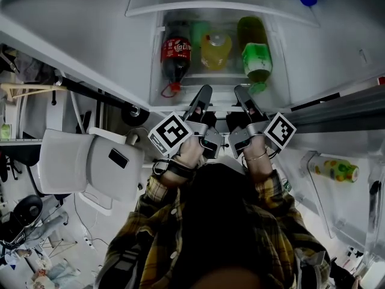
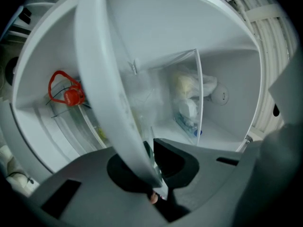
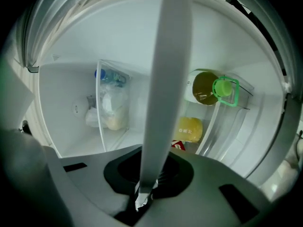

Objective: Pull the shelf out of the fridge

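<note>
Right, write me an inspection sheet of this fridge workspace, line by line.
Surface: fridge interior, white walls, door open.
Job's things: shelf, its white front rim runs between the jaws of both grippers.
Clutter: cola bottle, yellow bottle and green bottle lie on their sides behind the rim, caps toward the person; bagged food sits in a rear compartment.
Grippers: left gripper shut on the shelf rim; right gripper shut on it too, side by side.
Cables: thin leads on the floor at left.
Surroundings: door bin at right holds a labelled bottle; cluttered floor at left.
</note>
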Tool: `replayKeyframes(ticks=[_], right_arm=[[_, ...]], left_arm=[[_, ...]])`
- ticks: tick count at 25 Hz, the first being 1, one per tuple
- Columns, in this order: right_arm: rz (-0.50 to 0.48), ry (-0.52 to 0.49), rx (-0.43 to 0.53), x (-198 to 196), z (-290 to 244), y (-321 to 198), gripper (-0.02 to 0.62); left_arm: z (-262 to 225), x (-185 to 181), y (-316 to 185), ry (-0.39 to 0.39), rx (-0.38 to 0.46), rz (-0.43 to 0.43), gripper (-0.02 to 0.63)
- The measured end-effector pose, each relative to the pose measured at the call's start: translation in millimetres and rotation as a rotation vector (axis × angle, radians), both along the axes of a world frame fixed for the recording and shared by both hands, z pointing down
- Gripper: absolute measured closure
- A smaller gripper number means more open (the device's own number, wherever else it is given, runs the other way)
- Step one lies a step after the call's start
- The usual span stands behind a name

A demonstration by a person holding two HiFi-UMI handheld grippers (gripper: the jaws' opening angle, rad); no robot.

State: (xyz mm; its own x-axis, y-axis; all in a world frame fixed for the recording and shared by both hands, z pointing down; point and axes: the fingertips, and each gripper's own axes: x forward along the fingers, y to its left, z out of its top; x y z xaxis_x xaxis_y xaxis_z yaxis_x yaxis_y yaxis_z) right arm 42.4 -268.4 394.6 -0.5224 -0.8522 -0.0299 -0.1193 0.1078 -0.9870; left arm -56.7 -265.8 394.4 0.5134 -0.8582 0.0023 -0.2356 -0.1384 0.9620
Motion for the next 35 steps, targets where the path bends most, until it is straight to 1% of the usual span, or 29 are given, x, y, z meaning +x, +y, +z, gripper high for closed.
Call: replayKeyframes(ticks=[7, 11, 14, 17, 21, 35], right_arm=[[0.000, 0.001, 0.008, 1, -2, 16, 0.565], [0.000, -0.007, 0.013, 3, -4, 23, 0.565], [-0.005, -0.004, 0.022, 4, -4, 29, 0.565], [-0.005, -0.006, 0.027, 4, -4, 40, 0.564], [-0.010, -0.001, 0.038, 4, -7, 44, 0.563], [-0.003, 0.004, 0.040, 3, -6, 49, 0.563]], left_arm=[[-1, 1, 16, 0.012, 0.004, -0.003, 0.569], [-7, 5, 23, 0.055, 0.012, -0.003, 0.569], [-4, 4, 30, 0.027, 0.011, -0.003, 0.569], [-6, 6, 41, 0.063, 0.014, -0.001, 0.569], [-6, 4, 45, 0.033, 0.019, -0.001, 0.569], [-6, 3, 50, 0.046, 0.021, 0.004, 0.569]])
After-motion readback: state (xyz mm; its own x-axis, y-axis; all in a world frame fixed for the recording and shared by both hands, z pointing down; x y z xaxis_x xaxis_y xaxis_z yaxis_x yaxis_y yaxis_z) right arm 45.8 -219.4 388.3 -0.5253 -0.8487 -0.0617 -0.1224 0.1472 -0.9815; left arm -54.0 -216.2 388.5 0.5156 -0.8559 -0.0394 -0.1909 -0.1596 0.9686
